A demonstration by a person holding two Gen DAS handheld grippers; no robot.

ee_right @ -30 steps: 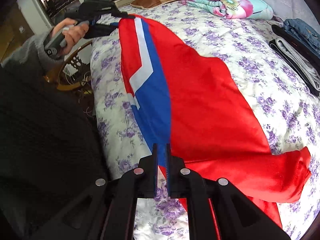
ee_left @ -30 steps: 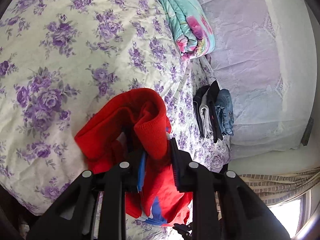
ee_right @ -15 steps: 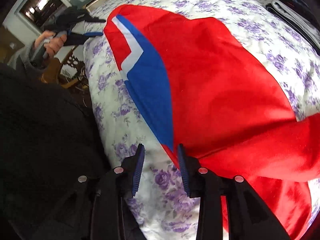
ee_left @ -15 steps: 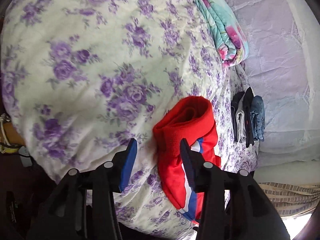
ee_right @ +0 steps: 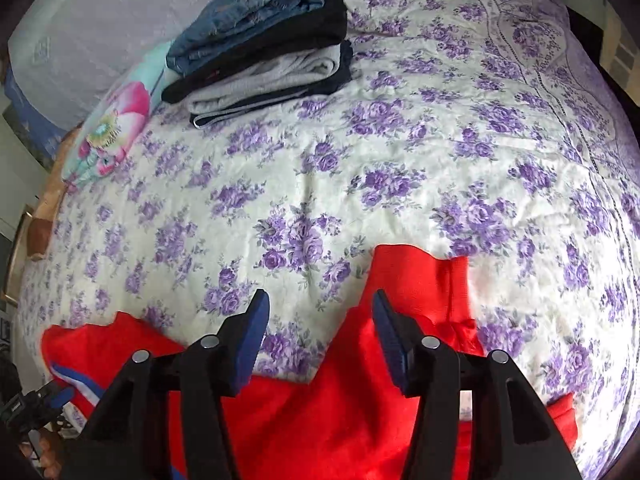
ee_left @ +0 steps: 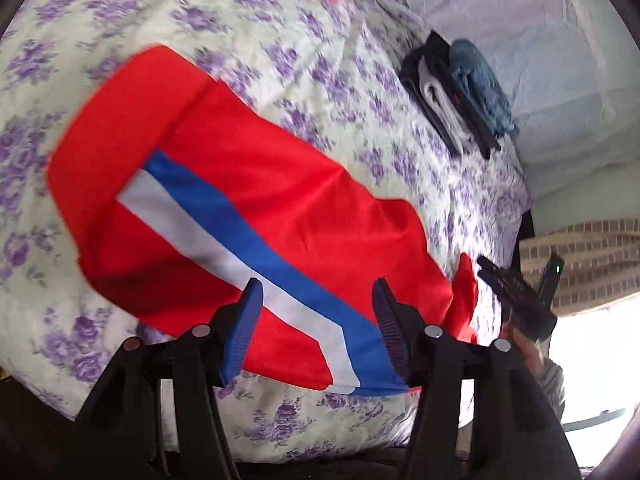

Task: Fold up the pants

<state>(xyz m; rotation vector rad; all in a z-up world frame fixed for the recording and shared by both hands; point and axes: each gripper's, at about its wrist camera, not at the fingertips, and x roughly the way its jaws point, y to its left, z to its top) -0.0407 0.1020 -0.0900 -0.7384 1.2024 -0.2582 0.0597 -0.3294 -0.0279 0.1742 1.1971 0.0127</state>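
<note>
Red pants (ee_left: 248, 200) lie flat on the bedspread (ee_right: 360, 168), stack of folded clothes (ee_right: 264, 56) at 11 o'clock. Left gripper (ee_left: 318, 320) and right gripper (ee_right: 320, 332) have just been opening (nothing between them). Step: spread done; next, regrip an edge to fold.

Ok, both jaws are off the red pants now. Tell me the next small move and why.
Probably bring the right gripper down to pinch the leg end beside it, ready to fold it toward the waistband. The red pants lie spread full length on the floral bedspread, not yet folded across, and both grippers have just been opening, with the left gripper gripping nothing either.
</note>
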